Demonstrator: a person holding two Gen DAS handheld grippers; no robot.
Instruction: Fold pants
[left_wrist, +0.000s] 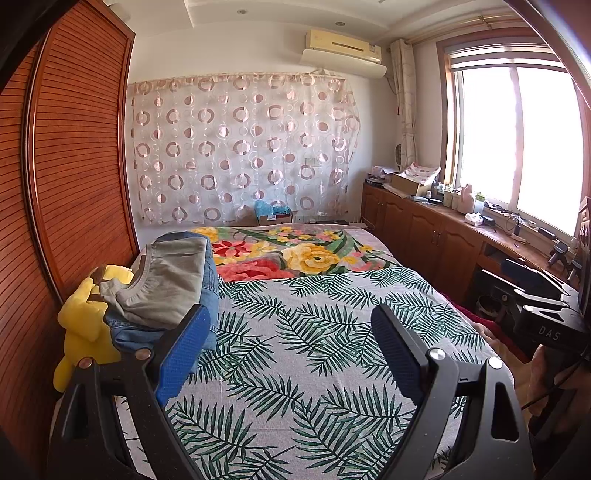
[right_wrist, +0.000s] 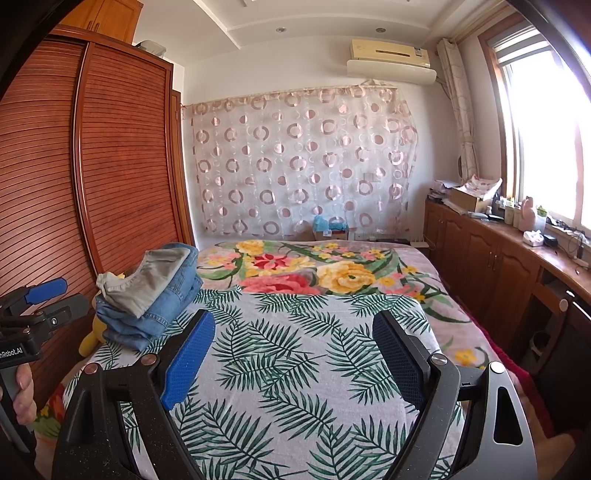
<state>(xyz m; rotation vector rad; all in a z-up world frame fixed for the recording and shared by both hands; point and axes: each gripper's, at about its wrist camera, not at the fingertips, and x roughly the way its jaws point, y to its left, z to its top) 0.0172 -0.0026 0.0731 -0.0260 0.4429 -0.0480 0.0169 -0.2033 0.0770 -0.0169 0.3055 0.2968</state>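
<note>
left-wrist and right-wrist views, read from left to right. at nine o'clock in both views stood a slatted wooden wardrobe (left_wrist: 74, 166). just beside it, at the bed's left edge, sat a yellow plush toy (left_wrist: 81, 321), and against the toy rested a stack of folded pants (right_wrist: 155, 295): blue denim below, a grey pair (left_wrist: 166, 288) on top. in the right-wrist view the stack lay at about ten o'clock from the right gripper (right_wrist: 295, 354), well apart from its fingers.

the left gripper (left_wrist: 291, 347) was released, its blue-padded jaws spread wide with nothing between them, over the leaf-print sheet (left_wrist: 314, 350). the right gripper was likewise released and empty over the same sheet. the left gripper also showed at nine o'clock in the right-wrist view, its handle gripped by a hand (right_wrist: 18, 391).

at twelve o'clock, past the sheet, lay a floral blanket (left_wrist: 295, 254), then a circle-patterned curtain (left_wrist: 240, 147) on the far wall, with an air conditioner (left_wrist: 343, 51) above. at three o'clock ran a wooden cabinet (right_wrist: 491, 258) bearing small clutter, under a bright window (left_wrist: 517, 147).
</note>
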